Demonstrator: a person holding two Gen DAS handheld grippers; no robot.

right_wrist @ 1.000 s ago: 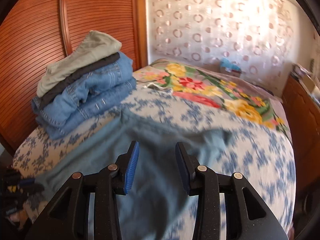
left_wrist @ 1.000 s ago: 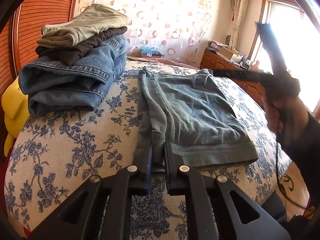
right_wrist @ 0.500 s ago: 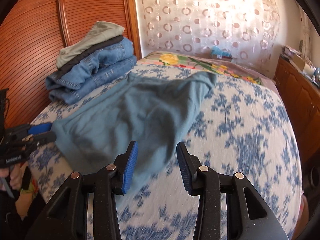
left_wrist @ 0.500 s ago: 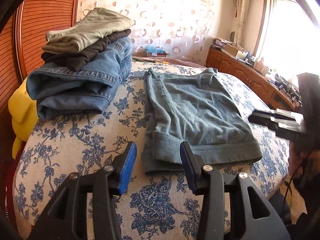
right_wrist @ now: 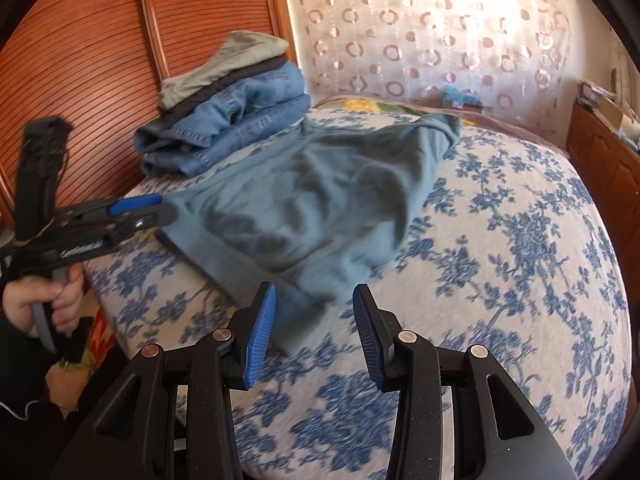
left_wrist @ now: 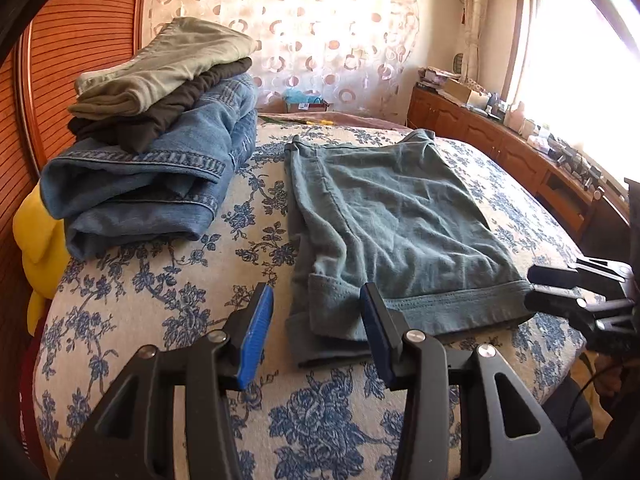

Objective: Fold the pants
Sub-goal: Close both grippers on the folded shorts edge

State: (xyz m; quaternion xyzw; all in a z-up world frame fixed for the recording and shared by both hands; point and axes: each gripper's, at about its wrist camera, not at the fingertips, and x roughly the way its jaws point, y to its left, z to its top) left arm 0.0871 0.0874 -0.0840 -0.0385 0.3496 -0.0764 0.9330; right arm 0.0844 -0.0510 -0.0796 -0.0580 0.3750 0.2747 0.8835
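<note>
Grey-blue pants, folded to a squat, shorts-like rectangle, lie flat on my floral bedspread; the cloth is soft and creased, with shallow wrinkles across the top layer; a stitched hem band runs along the near edge, and a lower layer juts out beneath it at the near left corner; a seam follows the left side toward the far end. My left gripper hangs just over that near left corner, jaws apart, blue pads clear of the cloth, holding nothing. My right gripper sits at the near right corner, jaws likewise apart and empty; the hem corner lies between and just ahead of its tips. A stack of folded clothes rests beside the pants, to their left.
</note>
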